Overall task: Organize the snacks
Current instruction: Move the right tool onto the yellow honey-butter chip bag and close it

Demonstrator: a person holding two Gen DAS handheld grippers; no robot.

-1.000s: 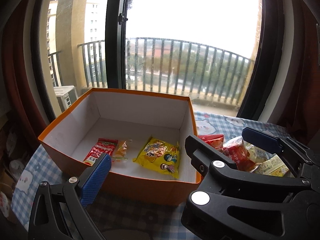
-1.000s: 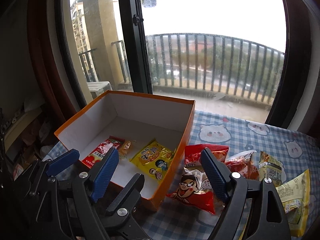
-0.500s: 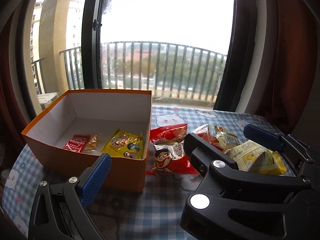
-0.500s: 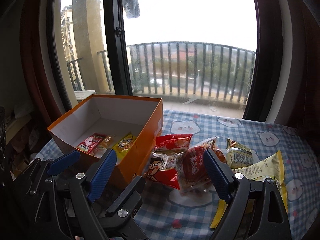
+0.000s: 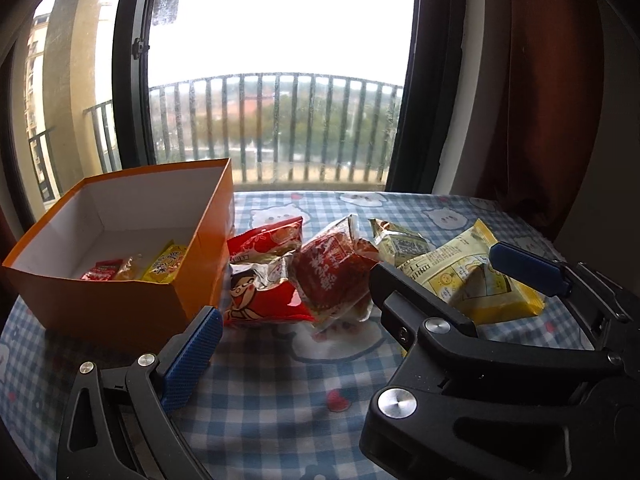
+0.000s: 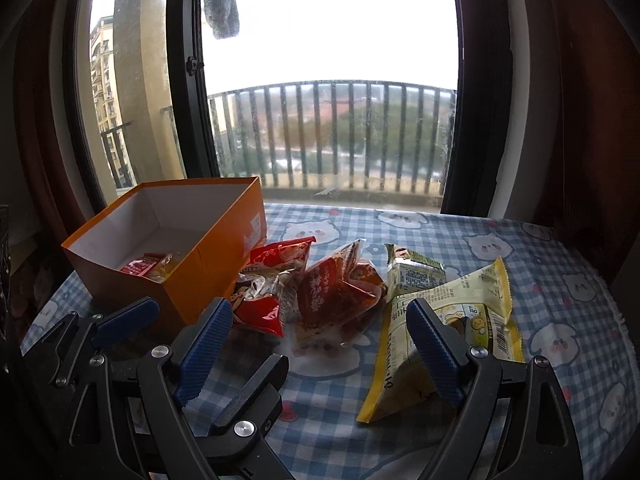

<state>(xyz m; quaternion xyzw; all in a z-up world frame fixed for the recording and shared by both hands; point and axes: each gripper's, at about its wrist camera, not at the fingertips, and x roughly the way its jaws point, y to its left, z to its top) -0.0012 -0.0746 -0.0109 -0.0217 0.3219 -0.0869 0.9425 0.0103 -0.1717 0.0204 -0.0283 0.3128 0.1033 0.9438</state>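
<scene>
Orange box (image 6: 208, 264) stands left on checked tablecloth (image 6: 540, 280), few packets inside; window railing (image 6: 340, 136) behind. Snacks just right of box: red packets (image 6: 276, 280), clear-wrapped red bun (image 6: 340, 296), yellow packet (image 6: 452, 312). Right gripper (image 6: 320, 340) released, nothing between fingers; left gripper (image 5: 360, 300) released, empty

Right gripper (image 6: 320, 340): black angular frame, ribbed blue pads (image 6: 204, 344), silver round screws; left gripper (image 5: 360, 308) alike.

Both tools swung right — off the orange box (image 6: 188, 264), over loose snack packets (image 6: 340, 296).
</scene>
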